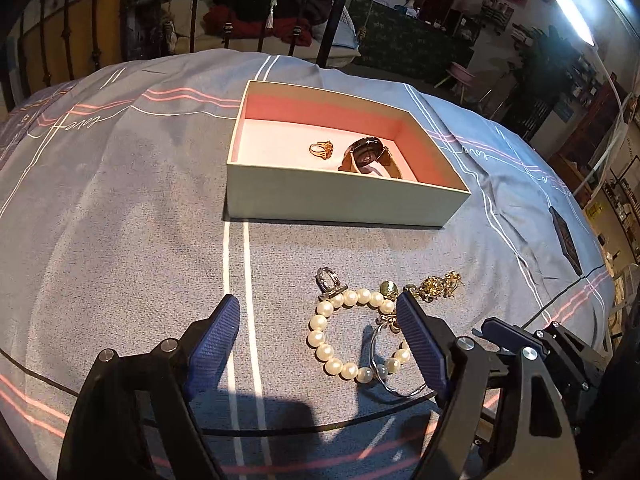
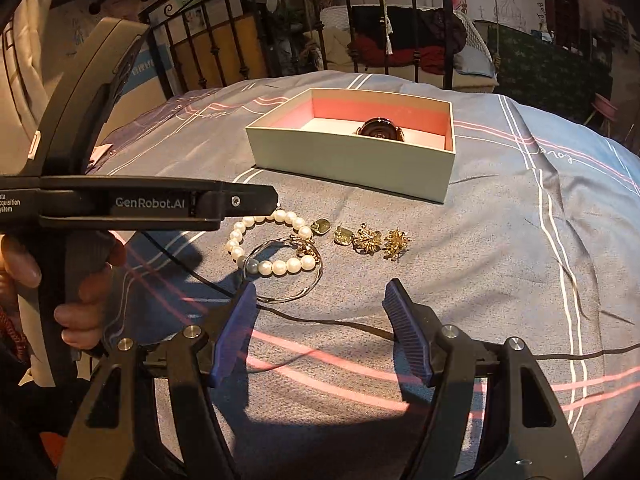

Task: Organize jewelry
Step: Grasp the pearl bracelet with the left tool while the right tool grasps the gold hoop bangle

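An open box [image 1: 336, 198] with a pink lining sits on the bed; a gold ring [image 1: 321, 149] and a dark watch [image 1: 366, 152] lie inside. The box [image 2: 348, 160] also shows in the right wrist view with the watch [image 2: 378, 127]. In front lie a pearl bracelet [image 1: 320, 340] [image 2: 276, 266], a silver ring [image 1: 329, 280], a thin silver bangle [image 1: 386, 380] [image 2: 288, 296] and gold earrings [image 1: 434, 286] [image 2: 372, 240]. My left gripper [image 1: 318, 320] is open just above the pearl bracelet. My right gripper [image 2: 320, 300] is open and empty, short of the jewelry.
The bed has a blue-grey striped cover [image 1: 120, 220]. A black iron bed frame [image 2: 224, 40] stands behind it. A dark flat object [image 1: 566, 240] lies near the right edge. A black cable [image 2: 340, 324] runs across the cover. The left gripper's body [image 2: 140, 202] crosses the right wrist view.
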The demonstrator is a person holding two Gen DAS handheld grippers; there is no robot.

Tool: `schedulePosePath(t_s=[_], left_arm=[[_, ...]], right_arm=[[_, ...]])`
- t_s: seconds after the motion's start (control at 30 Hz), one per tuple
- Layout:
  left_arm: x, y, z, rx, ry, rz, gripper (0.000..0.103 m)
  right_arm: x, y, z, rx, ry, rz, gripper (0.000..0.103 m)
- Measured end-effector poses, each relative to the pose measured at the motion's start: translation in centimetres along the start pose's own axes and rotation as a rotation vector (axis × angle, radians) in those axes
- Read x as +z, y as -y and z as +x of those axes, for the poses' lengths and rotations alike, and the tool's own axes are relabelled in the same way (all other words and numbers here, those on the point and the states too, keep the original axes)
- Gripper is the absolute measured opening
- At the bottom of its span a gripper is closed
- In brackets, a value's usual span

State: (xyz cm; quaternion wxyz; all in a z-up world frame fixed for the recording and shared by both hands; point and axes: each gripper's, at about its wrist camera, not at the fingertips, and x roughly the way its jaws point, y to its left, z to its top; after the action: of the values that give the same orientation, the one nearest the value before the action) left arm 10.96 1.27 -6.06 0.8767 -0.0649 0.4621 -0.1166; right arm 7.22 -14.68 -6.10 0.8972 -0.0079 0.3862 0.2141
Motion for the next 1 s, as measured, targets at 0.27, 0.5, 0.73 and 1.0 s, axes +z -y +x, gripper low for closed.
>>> schedulePosePath(t_s=[0.27,0.5,0.73,1.0], left_arm=[[-0.4,-0.2,1.4,0.014,-0.044,0.035,0.056],[-0.6,-0.3,1.6,0.044,-0.041,0.078,0.045],[-1.3,1.3,1.8,0.076,-0.027,0.179,0.02],[-0.8,0.3,1.3,-0.004,-0.028,0.112,0.009]], right_arm=[[0.3,0.1,2.0,0.023,-0.035,0.003,0.067],[0.5,-0.5,2.8,0.039,-0.042,-0.016,0.067],[0.9,-1.0,3.7,0.038,-0.043,-0.045,0.068],[0.8,-1.9,4.1,0.039,-0.031,-0.115,0.053]])
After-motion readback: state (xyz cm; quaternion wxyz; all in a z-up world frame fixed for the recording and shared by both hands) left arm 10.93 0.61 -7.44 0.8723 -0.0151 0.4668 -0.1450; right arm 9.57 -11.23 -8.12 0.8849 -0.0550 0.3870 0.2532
